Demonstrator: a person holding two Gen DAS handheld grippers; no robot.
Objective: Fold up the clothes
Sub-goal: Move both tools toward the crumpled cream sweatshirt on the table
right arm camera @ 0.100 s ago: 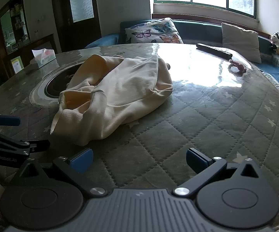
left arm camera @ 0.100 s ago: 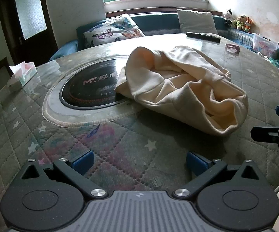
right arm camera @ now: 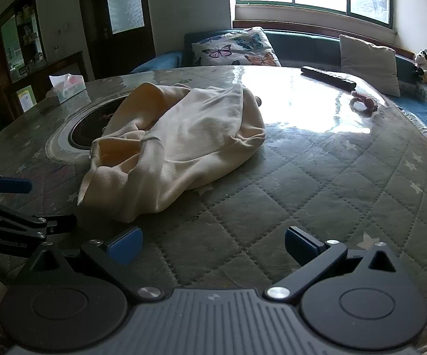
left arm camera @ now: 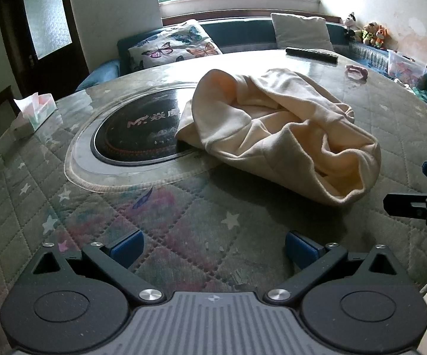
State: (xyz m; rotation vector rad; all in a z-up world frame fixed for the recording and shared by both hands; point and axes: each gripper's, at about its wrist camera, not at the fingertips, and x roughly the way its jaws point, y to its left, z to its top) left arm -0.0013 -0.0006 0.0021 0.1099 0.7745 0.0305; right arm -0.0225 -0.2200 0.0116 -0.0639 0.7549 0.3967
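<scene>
We're holding both tools spread and empty near the desk (right arm camera: 317, 183) edge: left tool (left arm camera: 212, 245), right tool (right arm camera: 213, 244). The garment (left arm camera: 275, 130) is lying bunched mid-desk, partly over the inset hob (left arm camera: 136, 130). We're judging it soft, light and floppy, likely sliding on the glossy top, so hem corners look best to pinch. Open room is lying to the right; remote (right arm camera: 329, 77) is sitting far back.

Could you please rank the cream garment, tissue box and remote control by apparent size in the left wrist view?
1. cream garment, clearly largest.
2. tissue box and remote control look alike; the remote lies farther away, so their order is unsure.
</scene>
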